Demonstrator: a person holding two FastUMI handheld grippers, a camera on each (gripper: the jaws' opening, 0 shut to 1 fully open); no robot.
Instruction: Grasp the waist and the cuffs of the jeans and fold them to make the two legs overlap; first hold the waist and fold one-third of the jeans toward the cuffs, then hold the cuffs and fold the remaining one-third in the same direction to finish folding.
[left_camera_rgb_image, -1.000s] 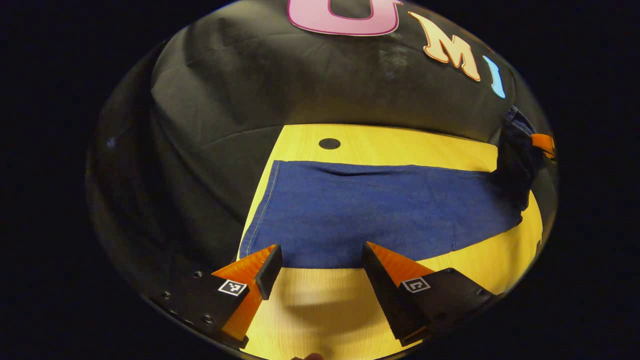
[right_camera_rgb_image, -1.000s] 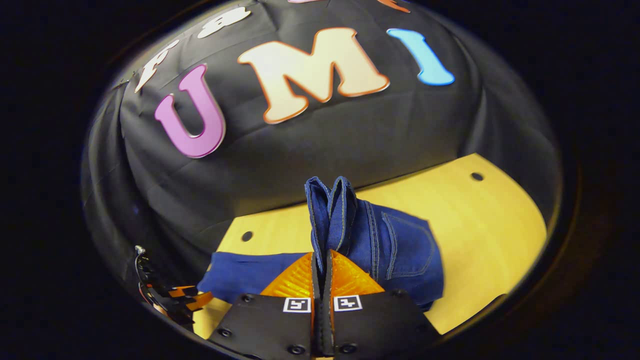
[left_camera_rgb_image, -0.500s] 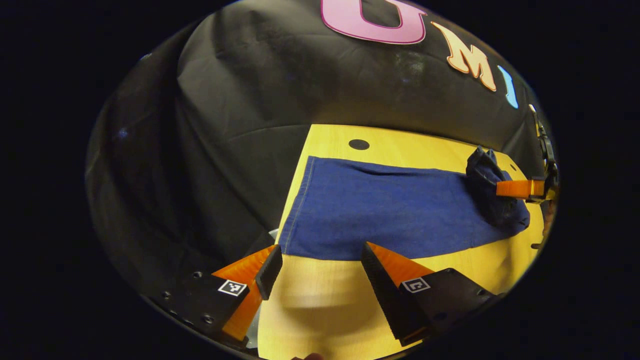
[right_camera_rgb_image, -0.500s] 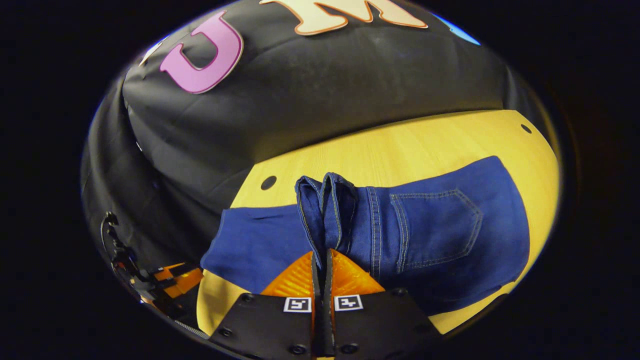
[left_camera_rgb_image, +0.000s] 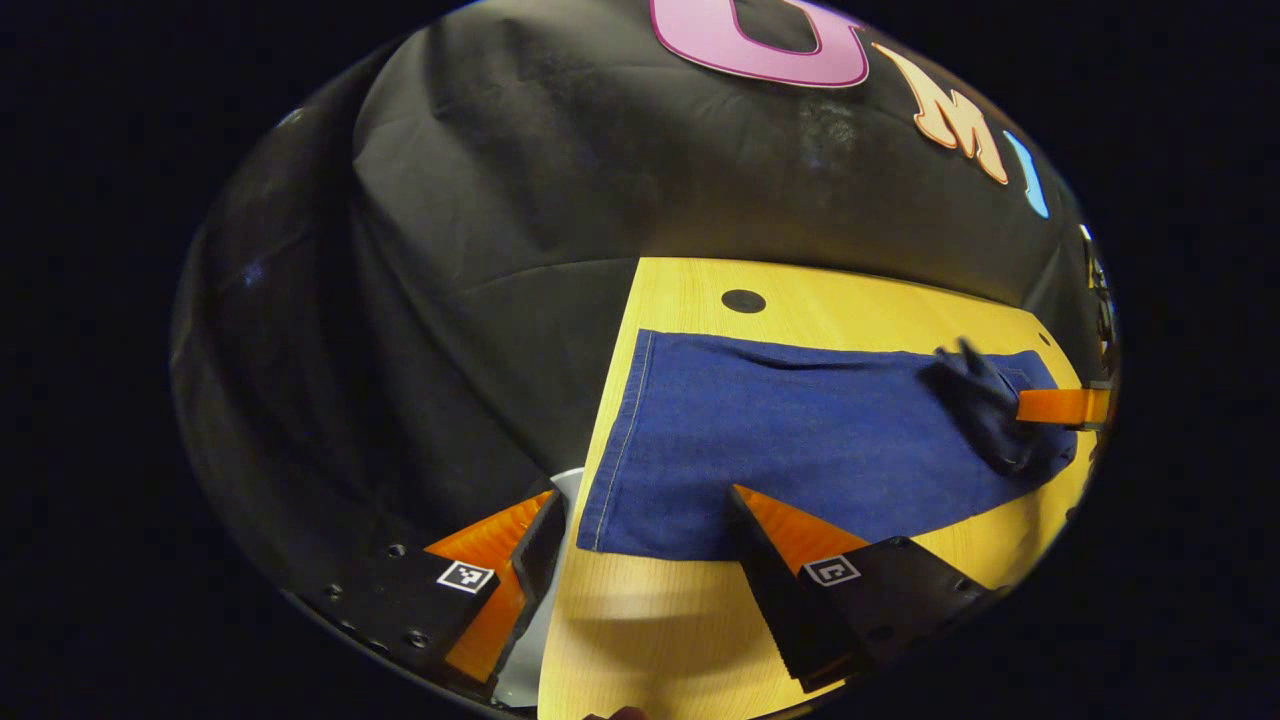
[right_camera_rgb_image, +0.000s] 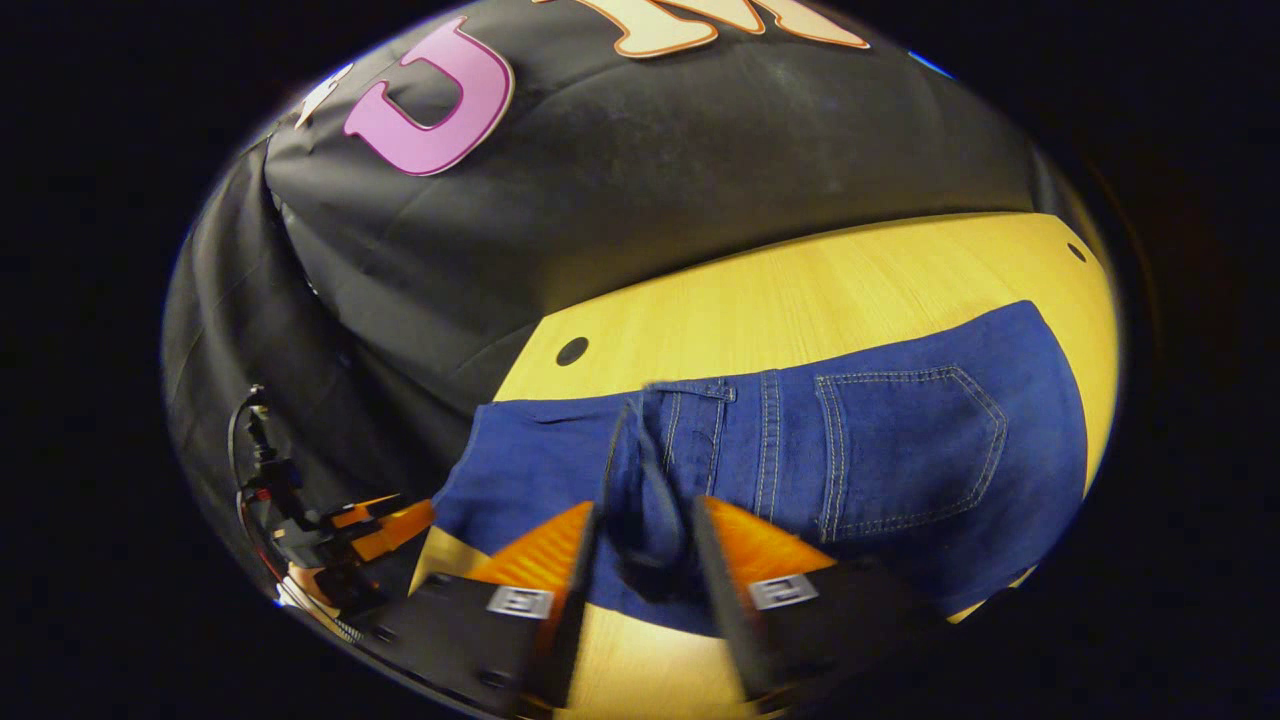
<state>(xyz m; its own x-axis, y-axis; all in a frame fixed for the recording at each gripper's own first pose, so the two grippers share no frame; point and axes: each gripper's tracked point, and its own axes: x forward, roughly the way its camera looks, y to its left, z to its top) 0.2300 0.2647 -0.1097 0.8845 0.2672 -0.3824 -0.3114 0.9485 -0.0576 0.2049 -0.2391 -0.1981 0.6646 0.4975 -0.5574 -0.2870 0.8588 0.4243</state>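
the jeans (left_camera_rgb_image: 800, 440) lie flat on the yellow wooden table (left_camera_rgb_image: 850, 300), a long blue band across the middle of the left gripper view, with the stitched cuff edge at its left end and a bunched dark lump of waist cloth at the right of the frame. the left gripper (left_camera_rgb_image: 640, 530) sits at the bottom of that view with its fingers spread wide and nothing between them; one finger (left_camera_rgb_image: 760, 530) lies over the near edge of the trouser leg, the other hangs off the table's left edge. the right gripper (left_camera_rgb_image: 1060, 405) shows far off at the right rim of this view, by the bunched waist.

in the right gripper view the jeans (right_camera_rgb_image: 900, 450) fill the lower right, back pocket facing up, waistband toward the middle of the frame. the right gripper (right_camera_rgb_image: 640, 550) is at the bottom centre, fingers parted, with a raised fold of the waistband standing in the gap; the picture is blurred there, so whether the cloth touches either finger is unclear. the left gripper (right_camera_rgb_image: 375, 525) appears at the lower left of this view, near the cuff end.
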